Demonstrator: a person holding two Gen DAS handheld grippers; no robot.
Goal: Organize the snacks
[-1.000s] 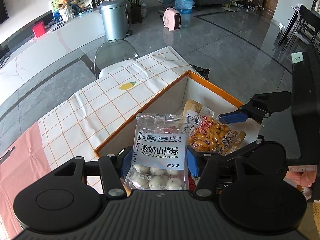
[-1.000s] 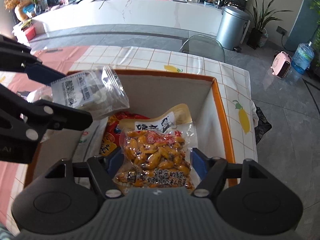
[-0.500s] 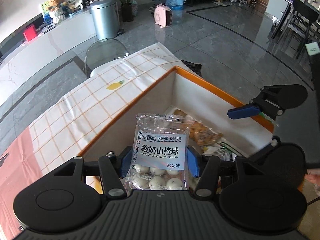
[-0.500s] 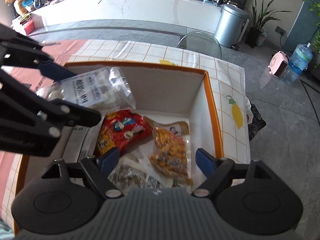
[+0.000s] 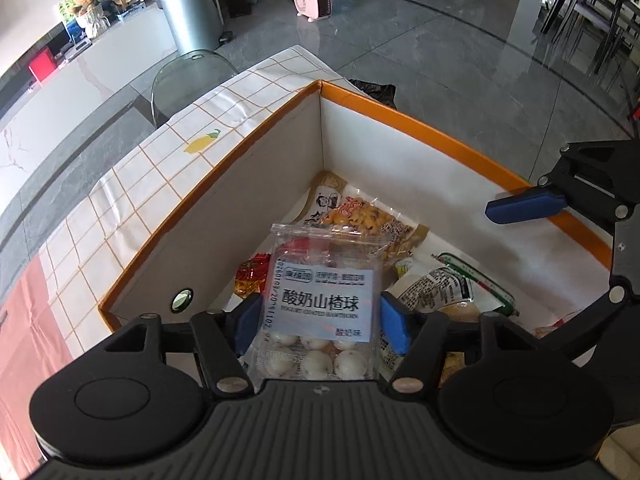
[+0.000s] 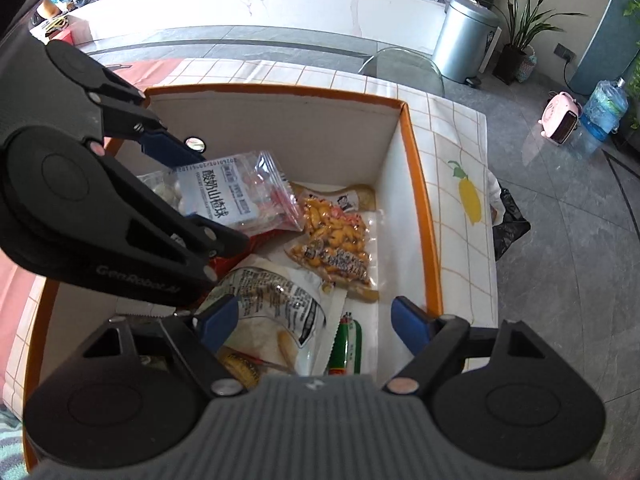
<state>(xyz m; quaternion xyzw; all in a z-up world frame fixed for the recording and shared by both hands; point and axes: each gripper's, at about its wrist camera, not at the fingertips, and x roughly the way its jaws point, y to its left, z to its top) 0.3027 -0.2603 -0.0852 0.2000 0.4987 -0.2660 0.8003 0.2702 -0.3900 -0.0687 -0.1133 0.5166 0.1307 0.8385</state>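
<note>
A clear bag of white yogurt hawthorn balls [image 5: 320,304] hangs between the blue pads of my left gripper [image 5: 320,320], just above the contents of the orange-rimmed box [image 5: 420,120]. The jaws are opening, and both pads still touch the bag's edges. The right wrist view shows the same bag [image 6: 228,196] in the left gripper [image 6: 224,200], inside the box [image 6: 416,168]. My right gripper [image 6: 316,320] stands open over the box's near side with nothing between its pads. On the box floor lies a yellow bean packet [image 6: 336,240].
The box also holds a red packet [image 5: 250,276], a white printed bag [image 6: 272,300] and a green-labelled stick [image 6: 346,344]. It stands on a checked tablecloth [image 5: 160,184] near the table's edge. A clear chair [image 5: 188,76] and a steel bin [image 5: 192,16] stand beyond.
My right gripper let go of the yellow bean packet, which dropped to the box floor, then drew back open. My left gripper carried the hawthorn bag down into the box and its pads spread slightly.
</note>
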